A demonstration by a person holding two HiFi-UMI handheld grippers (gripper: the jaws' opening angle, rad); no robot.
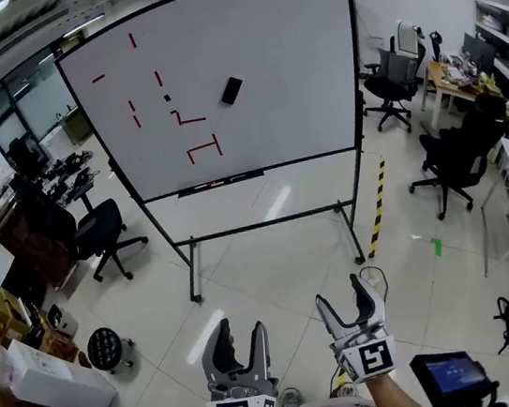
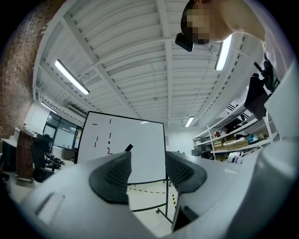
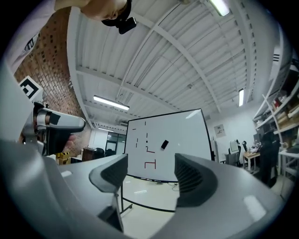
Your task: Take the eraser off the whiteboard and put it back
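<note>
Standing well back from the whiteboard (image 1: 287, 41), the person holds both grippers low and close to the body, above the pale tiled floor (image 1: 270, 243). The left gripper (image 1: 237, 329) has its jaws apart with nothing between them; through the gap its own view shows only the distant board and the floor. The right gripper (image 1: 342, 291) is likewise spread wide and empty, just beside the left one and a little nearer the board. Neither is anywhere close to the board itself.

The eraser (image 1: 232, 90), a small black block, is stuck on the white surface at a tilt, in the upper middle of the board. It lies to the right of a scatter of short red marks (image 1: 204, 148). The board stands upright on a black wheeled frame (image 1: 266, 220), with a narrow tray (image 1: 220, 183) along its lower edge. A strip of yellow and black tape (image 1: 378, 203) runs along the floor just right of the frame. Black office chairs (image 1: 98, 235) stand to either side, those on the right near a cluttered bench (image 1: 449, 79)
</note>
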